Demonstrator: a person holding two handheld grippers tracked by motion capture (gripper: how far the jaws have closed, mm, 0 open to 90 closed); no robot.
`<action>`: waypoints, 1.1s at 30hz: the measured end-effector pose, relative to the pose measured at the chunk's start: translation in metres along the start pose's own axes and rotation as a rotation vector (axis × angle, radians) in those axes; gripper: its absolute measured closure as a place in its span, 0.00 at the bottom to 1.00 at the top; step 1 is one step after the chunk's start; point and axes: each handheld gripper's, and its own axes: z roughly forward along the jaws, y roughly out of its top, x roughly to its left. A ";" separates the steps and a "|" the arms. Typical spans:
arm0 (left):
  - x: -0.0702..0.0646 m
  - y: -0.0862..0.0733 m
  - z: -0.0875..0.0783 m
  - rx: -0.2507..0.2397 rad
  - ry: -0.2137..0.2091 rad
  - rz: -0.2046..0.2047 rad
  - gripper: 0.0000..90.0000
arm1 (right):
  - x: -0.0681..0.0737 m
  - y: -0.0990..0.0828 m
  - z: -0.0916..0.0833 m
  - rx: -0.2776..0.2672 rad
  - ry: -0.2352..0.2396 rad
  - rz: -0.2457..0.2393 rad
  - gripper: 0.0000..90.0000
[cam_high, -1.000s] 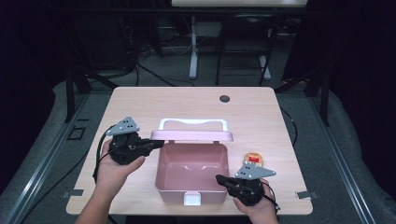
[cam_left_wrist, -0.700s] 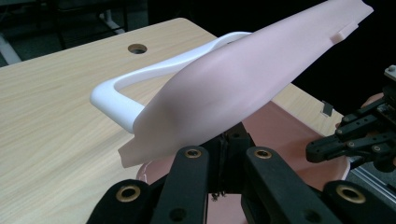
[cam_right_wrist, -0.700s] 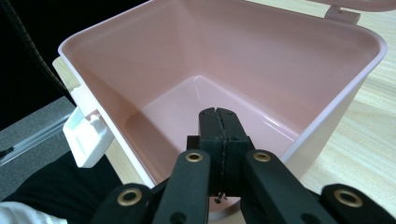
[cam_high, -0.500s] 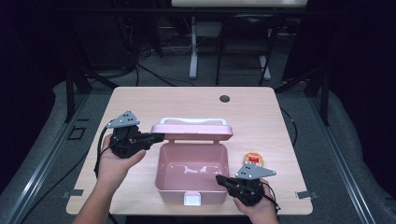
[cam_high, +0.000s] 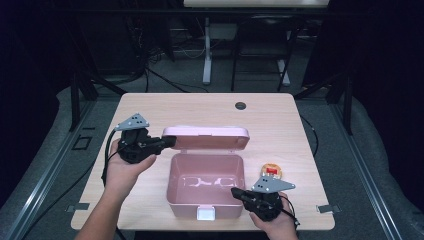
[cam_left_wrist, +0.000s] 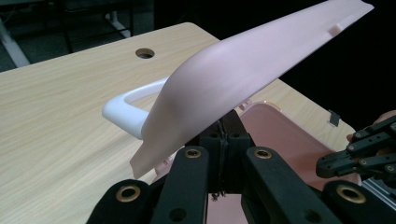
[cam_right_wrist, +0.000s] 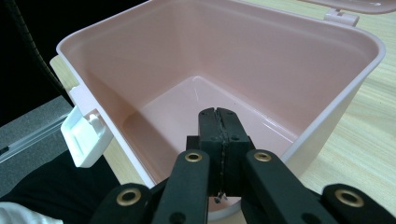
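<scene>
A pink box (cam_high: 172, 182) stands open at the table's front middle, and its inside (cam_right_wrist: 196, 93) holds nothing. Its lid (cam_high: 207, 135) hangs tilted behind it on the hinge. My left gripper (cam_high: 170, 141) is shut, with its tips tucked under the lid's left end. There the lid (cam_left_wrist: 243, 60) slopes up over my left gripper (cam_left_wrist: 229, 122), and the white handle (cam_left_wrist: 126, 105) sits low by the tabletop. My right gripper (cam_high: 235, 192) is shut at the box's front right corner. It (cam_right_wrist: 218, 114) points over the rim into the box.
A small round orange thing (cam_high: 272, 171) lies on the table right of the box. A white latch (cam_right_wrist: 86, 135) sticks out from the box's front wall. A dark cable hole (cam_high: 241, 105) sits near the table's far edge. Black floor surrounds the table.
My left gripper has shifted a little right and away, under the lid's left end. The lid has tipped, so its white handle has gone from the high view. The right gripper has kept still.
</scene>
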 end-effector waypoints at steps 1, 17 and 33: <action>0.000 0.000 0.000 0.000 0.000 -0.001 1.00 | 0.000 0.000 0.000 -0.001 0.003 0.005 1.00; 0.004 0.006 0.004 0.000 0.012 0.002 1.00 | -0.001 0.000 0.000 -0.003 0.010 0.005 1.00; 0.007 0.009 0.006 -0.009 0.033 -0.012 0.99 | -0.001 -0.001 0.000 -0.006 0.013 0.007 1.00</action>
